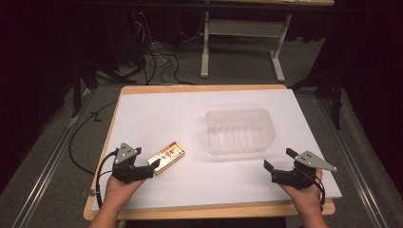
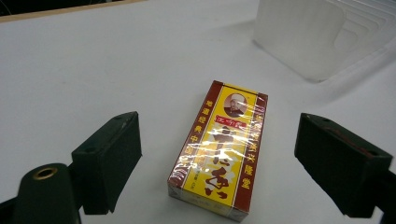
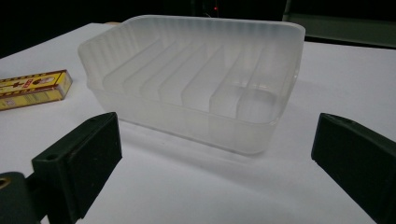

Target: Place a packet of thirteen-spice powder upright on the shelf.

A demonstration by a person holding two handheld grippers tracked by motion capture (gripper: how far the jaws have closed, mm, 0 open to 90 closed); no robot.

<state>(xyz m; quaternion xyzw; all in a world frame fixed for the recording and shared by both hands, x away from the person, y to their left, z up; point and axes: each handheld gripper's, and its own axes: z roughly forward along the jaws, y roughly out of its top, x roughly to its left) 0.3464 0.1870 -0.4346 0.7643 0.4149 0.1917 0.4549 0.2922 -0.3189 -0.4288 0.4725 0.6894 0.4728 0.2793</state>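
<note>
left gripper [image 1: 148, 167] released, jaws either side of the yellow-and-red box [image 1: 166, 157] at lower left of the high view, not touching it. right gripper [image 1: 278, 164] released, lower right, facing the clear plastic tray [image 1: 240, 131] at centre.

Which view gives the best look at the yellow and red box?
The left gripper view: the box lies flat, close up between open jaws, untouched, its label and clear wrap plain. The high view shows it small by the left gripper. The right gripper view catches one end at the frame edge.
</note>
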